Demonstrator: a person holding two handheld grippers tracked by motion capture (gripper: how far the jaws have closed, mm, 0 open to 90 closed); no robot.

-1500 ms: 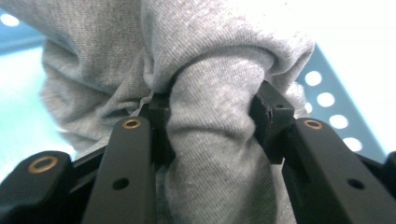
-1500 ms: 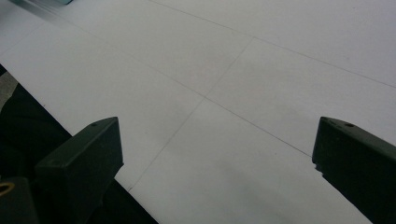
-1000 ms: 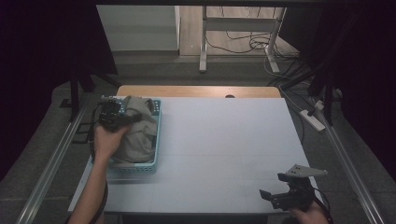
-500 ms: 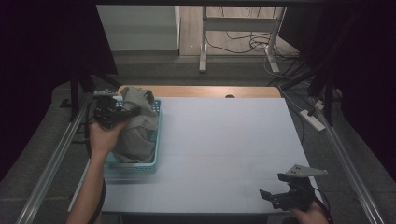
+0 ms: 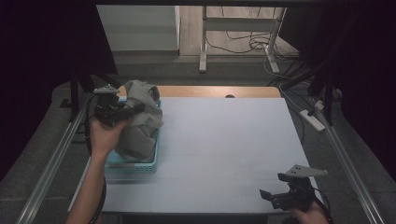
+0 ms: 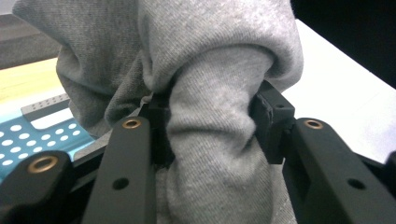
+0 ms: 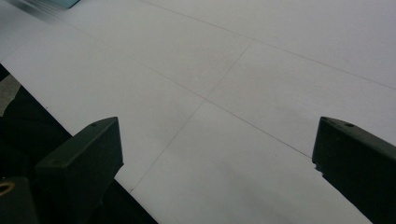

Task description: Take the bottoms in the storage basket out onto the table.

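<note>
left forearm reaching up along the left edge, left hand (image 5: pixel 103 135) raised and wrapped round the left gripper (image 5: pixel 133 108), jaws level and pointing right, clamped on a bunched fold, right hand (image 5: pixel 310 215) low at the near right corner, right gripper (image 5: pixel 267 195) with jaws spread wide

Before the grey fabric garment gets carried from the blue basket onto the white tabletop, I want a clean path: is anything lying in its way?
Nothing visible does. The left gripper is clamped on the grey fabric garment above the blue perforated plastic basket, and the white tabletop beside it lies bare. The right gripper sits open at the near edge.
</note>
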